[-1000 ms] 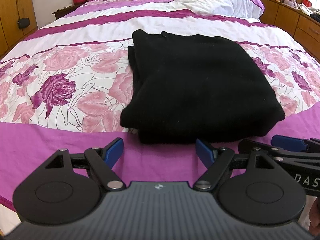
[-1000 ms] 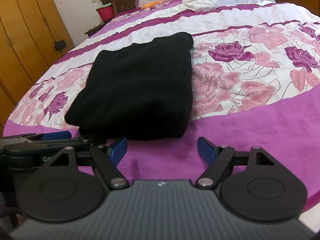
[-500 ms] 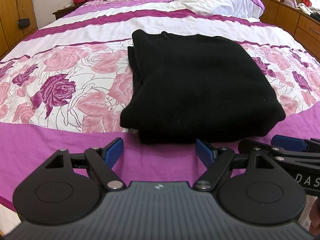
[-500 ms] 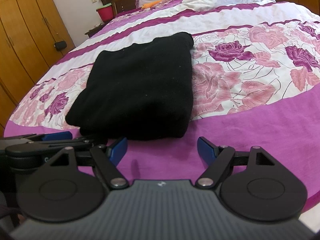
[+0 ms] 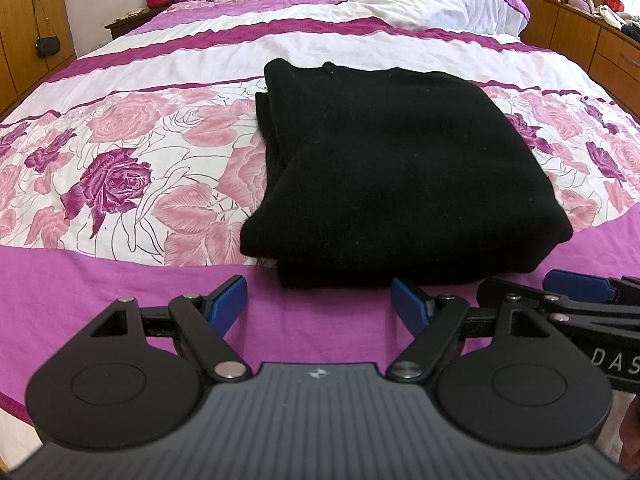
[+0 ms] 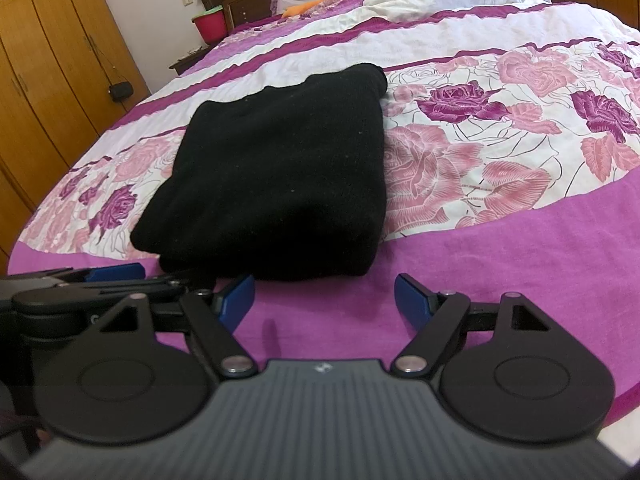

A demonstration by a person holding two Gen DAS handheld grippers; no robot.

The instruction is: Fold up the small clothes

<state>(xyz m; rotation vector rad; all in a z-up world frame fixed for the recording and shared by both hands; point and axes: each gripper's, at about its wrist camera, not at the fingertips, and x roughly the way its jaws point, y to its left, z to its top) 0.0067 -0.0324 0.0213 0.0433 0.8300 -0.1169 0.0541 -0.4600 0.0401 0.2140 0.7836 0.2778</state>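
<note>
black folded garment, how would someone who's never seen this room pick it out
Start at the big bed with the pink and purple rose bedspread. Near its foot, on the flowered band just above the plain purple strip, lies the black folded garment. It is the only dark, unpatterned thing on the bed.

Bright, sharp daylight; fisheye-bowed edges.

Black claw [image 5: 319, 301] linkages, blue pads [image 5: 228, 300], silver screws.

Place: a home bedroom.
Evidence: wide bed with purple-and-white rose-print bedspread [image 5: 120, 152], dark wooden headboard [image 6: 240, 0], tall wooden wardrobe doors [image 6: 44, 60].
</note>
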